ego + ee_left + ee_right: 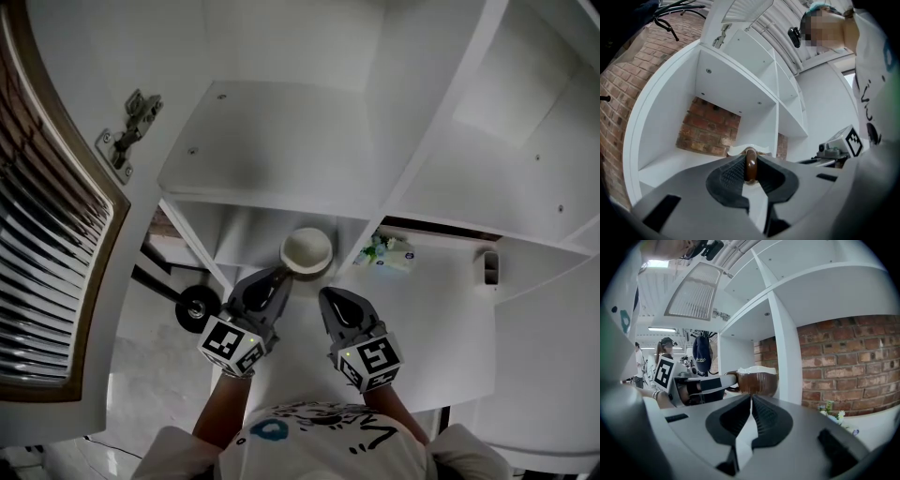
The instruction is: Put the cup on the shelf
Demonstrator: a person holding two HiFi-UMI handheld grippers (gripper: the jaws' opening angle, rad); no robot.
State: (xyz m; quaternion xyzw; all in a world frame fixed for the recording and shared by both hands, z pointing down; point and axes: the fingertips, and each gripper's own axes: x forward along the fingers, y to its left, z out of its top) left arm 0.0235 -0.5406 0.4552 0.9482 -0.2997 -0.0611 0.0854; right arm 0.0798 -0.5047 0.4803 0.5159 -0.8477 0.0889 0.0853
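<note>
Pinching the brown cup (307,251) by its handle (750,165) lets the left claw (278,277) hold it upright at the white shelf's (253,141) opening, I'd guess; right claw (751,401) sits pressed together, empty, alongside.

- Your cup (307,251) is brown outside and pale cream inside. It stands upright, mouth up, with its brown handle (750,164) clamped between the jaws of your left gripper (281,278).
- You hold it at the open front of the white shelf (253,150), just beside an upright divider (785,352).
</note>
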